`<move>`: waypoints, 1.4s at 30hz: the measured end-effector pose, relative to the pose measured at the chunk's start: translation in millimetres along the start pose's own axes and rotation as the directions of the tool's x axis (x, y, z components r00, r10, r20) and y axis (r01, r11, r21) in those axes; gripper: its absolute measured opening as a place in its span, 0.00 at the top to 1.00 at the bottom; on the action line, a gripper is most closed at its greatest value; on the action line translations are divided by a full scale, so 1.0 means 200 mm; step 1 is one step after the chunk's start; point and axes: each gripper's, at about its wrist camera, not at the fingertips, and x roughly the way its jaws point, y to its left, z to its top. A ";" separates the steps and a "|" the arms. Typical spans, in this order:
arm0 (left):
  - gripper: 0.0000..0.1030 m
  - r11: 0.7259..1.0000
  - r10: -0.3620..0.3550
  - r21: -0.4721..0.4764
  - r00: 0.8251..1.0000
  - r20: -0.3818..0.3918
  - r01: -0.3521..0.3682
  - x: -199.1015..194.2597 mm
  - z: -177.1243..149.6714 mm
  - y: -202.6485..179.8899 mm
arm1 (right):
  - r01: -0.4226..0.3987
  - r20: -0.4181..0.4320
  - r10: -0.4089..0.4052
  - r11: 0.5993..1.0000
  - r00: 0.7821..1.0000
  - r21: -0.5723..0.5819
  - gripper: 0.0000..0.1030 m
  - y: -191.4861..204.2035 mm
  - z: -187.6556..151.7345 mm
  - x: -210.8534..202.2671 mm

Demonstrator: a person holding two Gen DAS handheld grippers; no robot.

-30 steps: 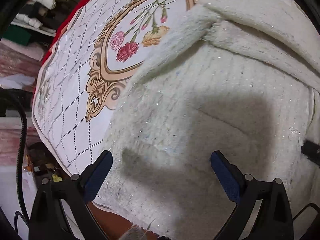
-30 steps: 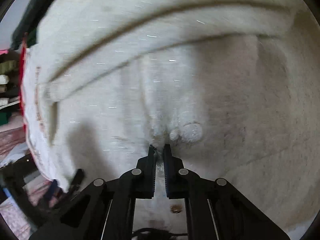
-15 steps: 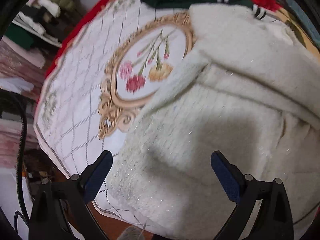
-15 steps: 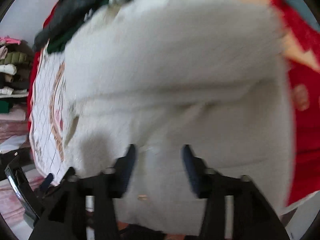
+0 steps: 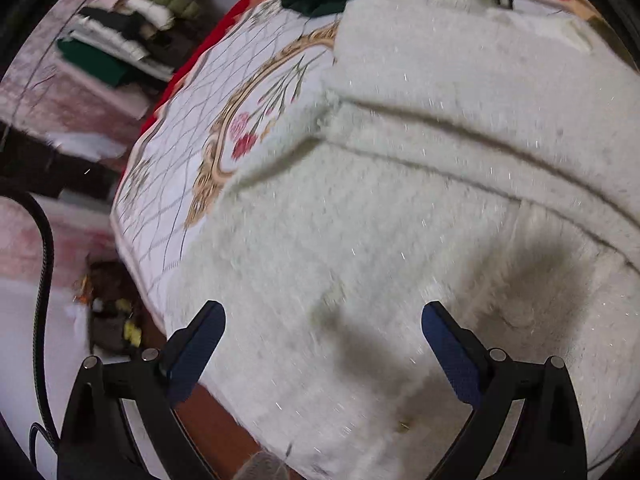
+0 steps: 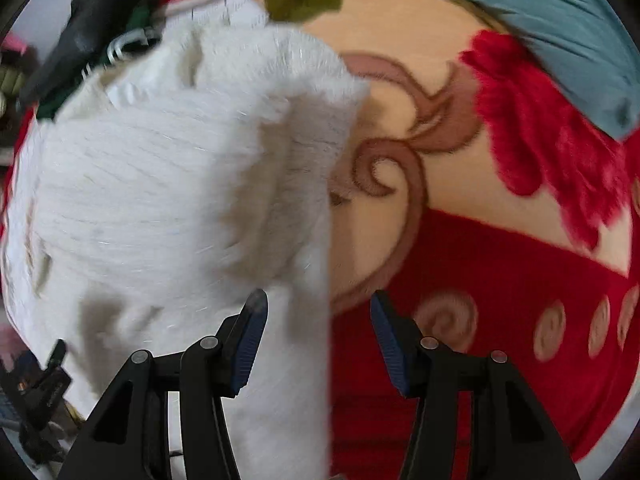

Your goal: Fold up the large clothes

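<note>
Your left gripper [image 5: 322, 318] has its jaws spread wide, empty, above the cream fuzzy sweater [image 5: 400, 208]. Your right gripper [image 6: 316, 310] is parted too — straddling the sweater's right edge [image 6: 160, 184], which lies on a red floral blanket [image 6: 480, 272] beside a white quilted cover [image 5: 192, 152].

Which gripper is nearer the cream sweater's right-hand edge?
Right. The right gripper straddles the cream sweater edge, open; the left gripper hangs open over its middle.

text: none readable | labels: none | brands: none | numbers: none
</note>
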 end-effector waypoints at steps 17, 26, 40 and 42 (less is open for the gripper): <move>0.02 0.999 -0.025 0.023 0.999 0.041 0.024 -0.58 -0.31 -0.26 | -0.266 0.042 0.275 0.953 0.961 -0.148 0.54 -0.66 -0.05 -0.50; 0.02 0.946 -0.059 0.321 0.997 0.058 0.038 -0.77 -0.71 -0.79 | -0.115 0.035 0.120 0.987 0.992 -0.111 0.49 -1.14 -0.18 -0.63; 0.00 0.836 0.311 0.421 0.936 0.165 -0.352 -0.42 -0.82 -1.17 | -0.160 -0.026 0.158 0.984 0.987 -0.074 0.49 -0.91 -0.21 -0.33; 0.00 0.859 0.324 0.369 0.935 0.141 -0.354 -0.40 -0.78 -1.13 | -0.163 -0.032 0.161 0.983 0.986 -0.088 0.49 -0.85 -0.18 -0.28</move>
